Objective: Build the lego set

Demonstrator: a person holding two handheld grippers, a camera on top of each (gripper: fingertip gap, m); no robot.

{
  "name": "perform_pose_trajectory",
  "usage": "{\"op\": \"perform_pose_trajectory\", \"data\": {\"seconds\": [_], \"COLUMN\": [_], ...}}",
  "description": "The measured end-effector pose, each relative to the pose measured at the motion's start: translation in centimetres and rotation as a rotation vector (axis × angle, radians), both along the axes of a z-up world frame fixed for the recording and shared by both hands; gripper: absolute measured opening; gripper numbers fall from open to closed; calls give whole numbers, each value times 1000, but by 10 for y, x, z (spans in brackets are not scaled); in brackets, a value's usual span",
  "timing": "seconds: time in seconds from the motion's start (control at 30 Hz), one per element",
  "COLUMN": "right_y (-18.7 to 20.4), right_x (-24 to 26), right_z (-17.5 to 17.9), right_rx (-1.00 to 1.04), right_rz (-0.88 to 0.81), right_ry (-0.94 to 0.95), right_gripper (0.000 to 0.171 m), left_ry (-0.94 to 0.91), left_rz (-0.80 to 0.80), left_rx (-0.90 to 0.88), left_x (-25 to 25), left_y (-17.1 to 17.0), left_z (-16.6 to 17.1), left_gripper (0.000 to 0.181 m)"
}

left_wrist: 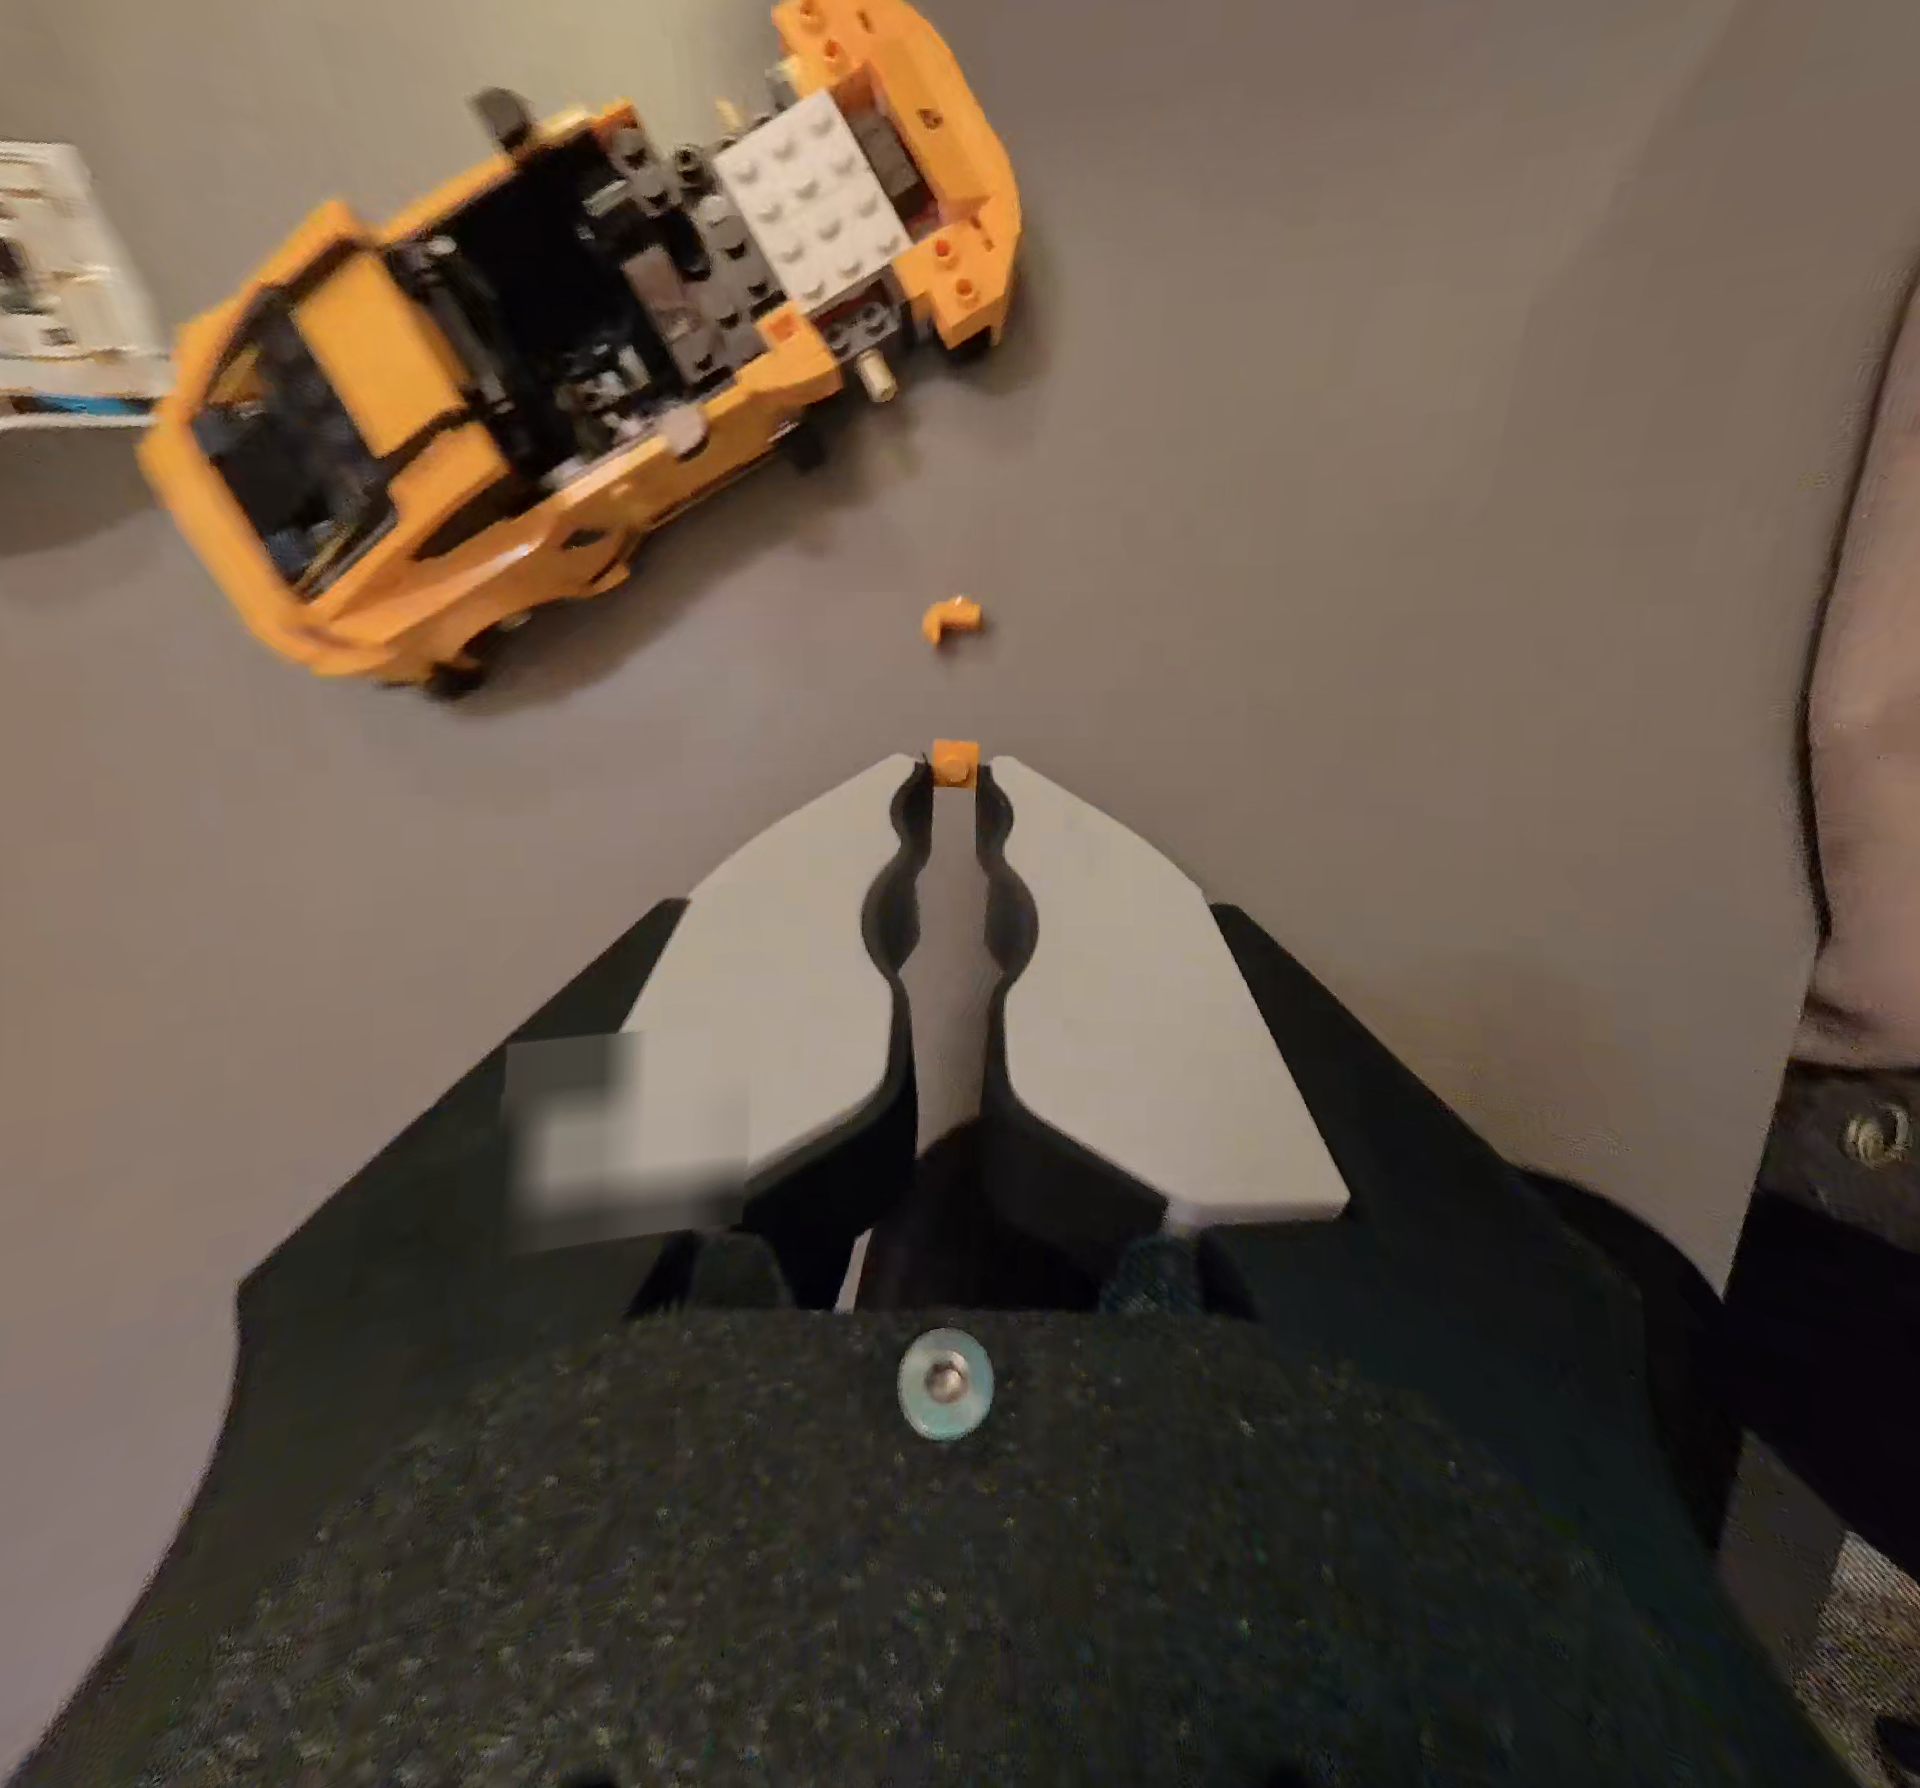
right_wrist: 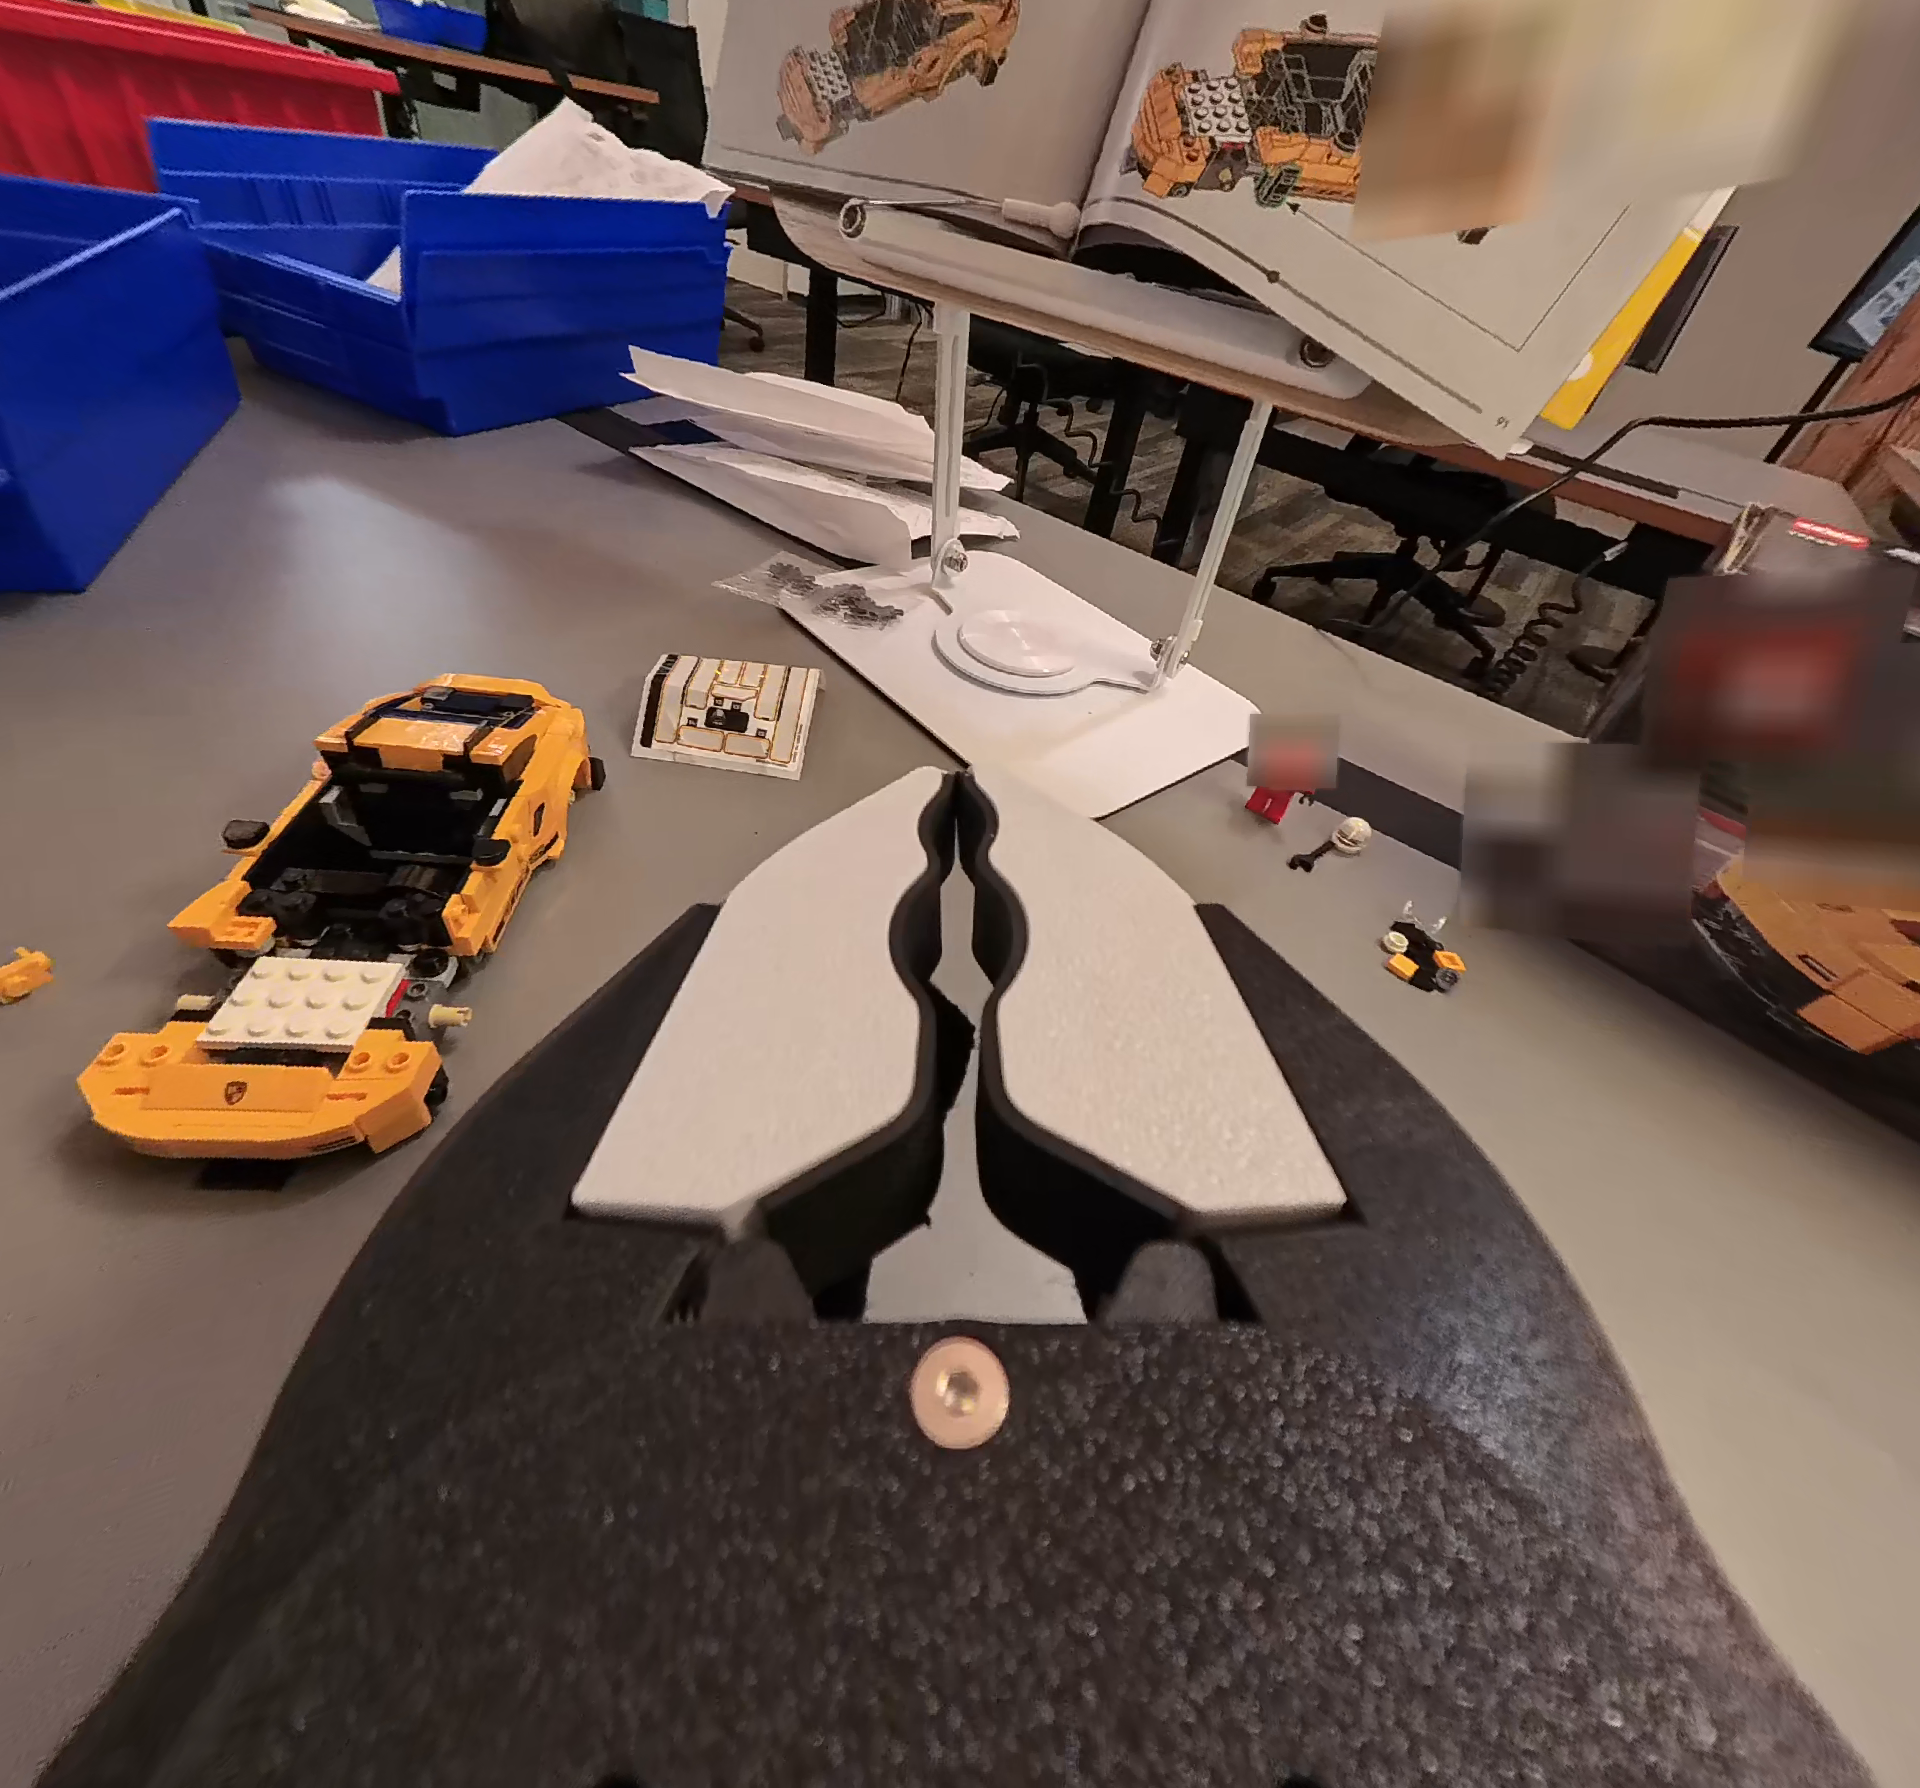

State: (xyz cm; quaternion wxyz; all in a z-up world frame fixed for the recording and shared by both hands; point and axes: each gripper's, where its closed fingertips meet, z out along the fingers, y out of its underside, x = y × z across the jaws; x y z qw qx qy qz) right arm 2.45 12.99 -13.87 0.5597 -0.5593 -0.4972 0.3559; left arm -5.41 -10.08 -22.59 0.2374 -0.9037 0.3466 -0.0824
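A part-built orange lego car point(left_wrist: 540, 356) lies on the grey table, with a white studded plate point(left_wrist: 816, 206) at its open rear. My left gripper point(left_wrist: 954, 770) is shut on a small orange piece point(left_wrist: 954, 762) at its fingertips, held above the table, near the car's rear. A second small orange piece point(left_wrist: 952, 618) lies loose on the table between the gripper and the car. In the right wrist view the car point(right_wrist: 343, 917) sits to the left of my right gripper point(right_wrist: 956, 782), which is shut and empty above the table.
An open instruction book point(right_wrist: 1091, 76) rests on a white stand point(right_wrist: 1039, 658). A sticker sheet point(right_wrist: 727, 715) lies beyond the car. Blue bins point(right_wrist: 468, 284) and a red bin stand at far left. Small loose parts point(right_wrist: 1423, 954) lie at right beside the set's box point(right_wrist: 1818, 990). A person's sleeve point(left_wrist: 1860, 699) is at right. Spacing between my two grippers at the tips: around 25 cm. About 11 cm separates my left fingertips from the white studded plate point(left_wrist: 816, 206). The right camera catches it too, in the right wrist view point(right_wrist: 305, 1009).
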Motion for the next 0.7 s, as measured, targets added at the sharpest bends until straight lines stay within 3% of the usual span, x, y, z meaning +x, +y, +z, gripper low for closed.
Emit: {"op": "perform_pose_trajectory", "data": {"seconds": [0.27, 0.7], "right_y": [-3, -5], "right_x": [-1, -3], "right_z": [-1, -6], "right_rx": [-3, -8], "right_rz": [25, 34], "right_ry": [-9, -33], "right_gripper": [0, 0], "left_ry": [16, 8], "left_rz": [-17, -48], "left_rx": [-41, -17], "left_x": [13, 20], "left_y": [7, 6], "left_z": [-26, -27], "left_gripper": [7, 8]}}
